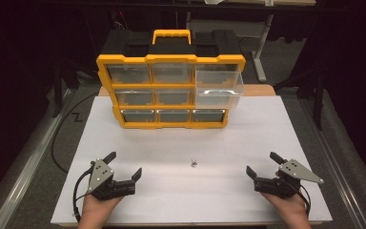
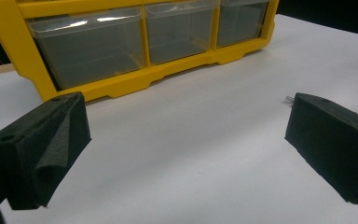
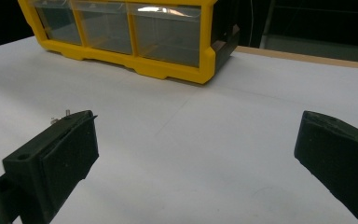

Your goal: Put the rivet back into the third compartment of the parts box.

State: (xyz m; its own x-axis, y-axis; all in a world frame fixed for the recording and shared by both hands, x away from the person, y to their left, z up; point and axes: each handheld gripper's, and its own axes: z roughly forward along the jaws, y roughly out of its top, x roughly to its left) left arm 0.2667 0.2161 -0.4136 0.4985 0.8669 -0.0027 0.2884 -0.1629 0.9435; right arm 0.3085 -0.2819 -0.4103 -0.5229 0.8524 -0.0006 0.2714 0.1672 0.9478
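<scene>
In the high view, the left gripper rests near the bench's front left corner and the right gripper near its front right corner, both with jaws spread wide and nothing between them. A small metal part lies on the bench between them, apart from both. A yellow drawer organizer stands toward the far edge, its upper right drawer pulled out.

In the left gripper view, the jaws gape over bare bench; the small metal part peeks beside one jaw.

In the right gripper view, the jaws stand released, the part just behind one jaw.
</scene>
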